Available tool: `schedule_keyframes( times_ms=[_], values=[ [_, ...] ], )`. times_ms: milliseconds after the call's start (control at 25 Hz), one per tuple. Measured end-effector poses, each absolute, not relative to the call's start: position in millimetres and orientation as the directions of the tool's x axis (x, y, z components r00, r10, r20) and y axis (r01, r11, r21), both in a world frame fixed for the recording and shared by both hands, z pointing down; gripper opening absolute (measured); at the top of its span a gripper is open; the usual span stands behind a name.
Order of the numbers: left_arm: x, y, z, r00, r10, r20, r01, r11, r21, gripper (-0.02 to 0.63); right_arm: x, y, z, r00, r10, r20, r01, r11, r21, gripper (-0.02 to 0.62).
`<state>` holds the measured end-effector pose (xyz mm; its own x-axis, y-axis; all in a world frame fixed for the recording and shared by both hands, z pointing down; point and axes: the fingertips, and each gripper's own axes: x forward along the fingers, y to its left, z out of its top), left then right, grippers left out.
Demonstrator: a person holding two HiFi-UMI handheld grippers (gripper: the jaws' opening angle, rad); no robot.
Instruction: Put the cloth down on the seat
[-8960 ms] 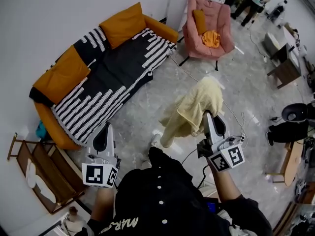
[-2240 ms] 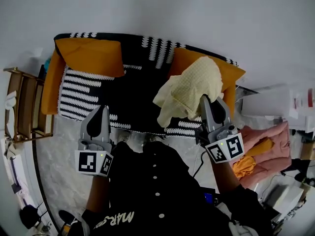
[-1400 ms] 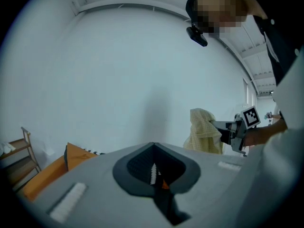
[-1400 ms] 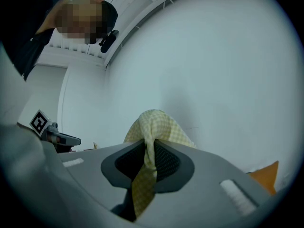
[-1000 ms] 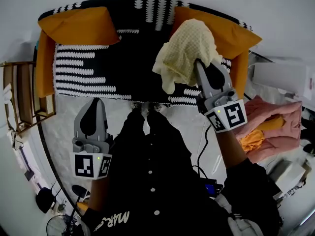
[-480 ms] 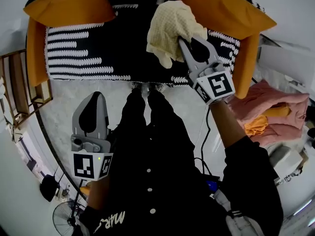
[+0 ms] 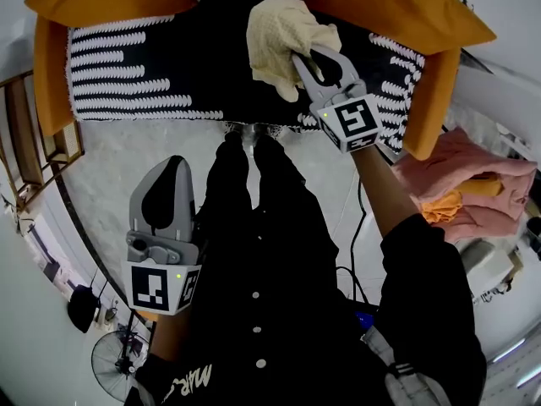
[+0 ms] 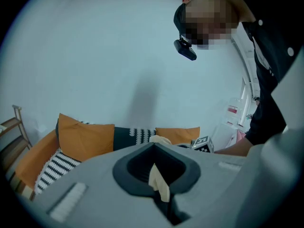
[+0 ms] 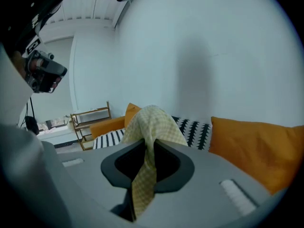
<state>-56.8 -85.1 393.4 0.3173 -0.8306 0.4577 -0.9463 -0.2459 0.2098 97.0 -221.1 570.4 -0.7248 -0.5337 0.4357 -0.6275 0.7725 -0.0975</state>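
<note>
The right tool (image 7: 298, 57) is pinched shut on the pale yellow cloth (image 7: 283, 25), which is bunched over the sofa (image 7: 144, 66) seat, just beside its right orange cushion (image 7: 397, 11). I cannot tell whether the cloth touches the seat. The left tool (image 7: 168, 166) is pressed together, well back from the sofa.

Cloth (image 7: 283, 32) pale yellow, checked — seat (image 7: 127, 70) blk w/ wht stripes, cushions (image 7: 397, 11) orange.
</note>
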Motion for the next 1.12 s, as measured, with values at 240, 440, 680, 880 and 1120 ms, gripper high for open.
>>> schedule_keyframes(
  times_ms=[240, 440, 680, 880, 1120],
  values=[
    [-60, -78, 419, 0.304, -0.816, 0.492, -0.949, -0.212, 0.235, 0.000, 83, -221, 618, -0.714, -0.487, 0.504, -0.597, 0.799, -0.074, 0.075],
    [-57, -77, 451, 0.287, -0.805, 0.519, -0.953, -0.187, 0.236, 0.000, 74, -225, 658, -0.690, -0.472, 0.548, -0.600, 0.797, -0.069, 0.075],
    [-43, -77, 474, 0.308, -0.787, 0.534, -0.945, -0.188, 0.269, 0.000, 63, -224, 700, -0.648, -0.434, 0.626, -0.606, 0.791, -0.079, 0.077],
    [-43, -72, 478, 0.308, -0.779, 0.546, -0.944, -0.178, 0.279, 0.000, 51, -219, 722, -0.640, -0.378, 0.669, -0.552, 0.832, -0.059, 0.077],
    [-51, -68, 483, 0.289, -0.778, 0.558, -0.948, -0.153, 0.278, 0.000, 37, -221, 731, -0.641, -0.355, 0.681, -0.530, 0.846, -0.057, 0.077]
  ],
)
